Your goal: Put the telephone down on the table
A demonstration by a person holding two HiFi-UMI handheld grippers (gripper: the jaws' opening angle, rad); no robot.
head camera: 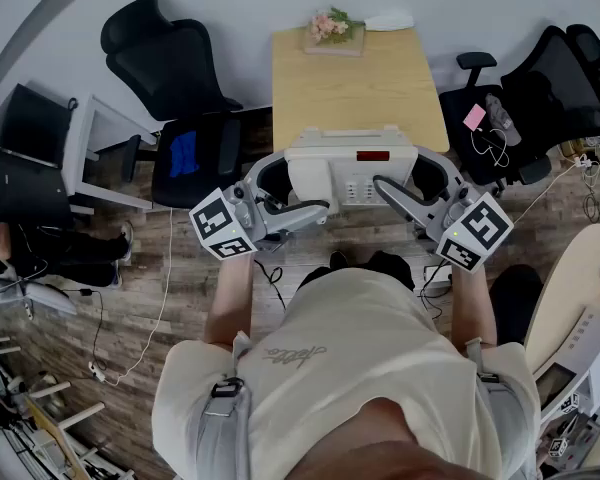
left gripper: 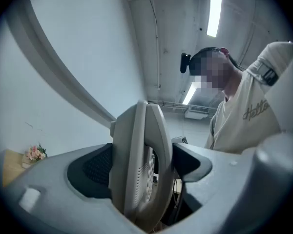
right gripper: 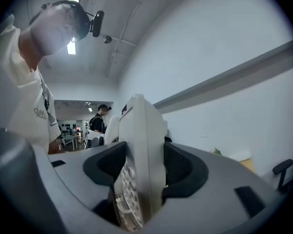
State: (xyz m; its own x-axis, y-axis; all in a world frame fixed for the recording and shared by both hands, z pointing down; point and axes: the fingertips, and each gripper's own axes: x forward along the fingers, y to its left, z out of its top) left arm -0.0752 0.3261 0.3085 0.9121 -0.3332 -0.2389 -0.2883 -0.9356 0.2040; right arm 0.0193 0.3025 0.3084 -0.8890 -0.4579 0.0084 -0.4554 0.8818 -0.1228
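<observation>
A white desk telephone with a red display and a keypad hangs in the air at the near edge of the wooden table. My left gripper is shut on its left side and my right gripper on its right side. In the left gripper view the telephone stands edge-on between the dark pads, handset side to the right. The right gripper view has the telephone clamped between both pads, keypad facing left. Whether its underside touches the table I cannot tell.
A bunch of pink flowers on a book lies at the table's far edge. Black office chairs stand to the left and right. A round table is at the right, and cables cross the wooden floor.
</observation>
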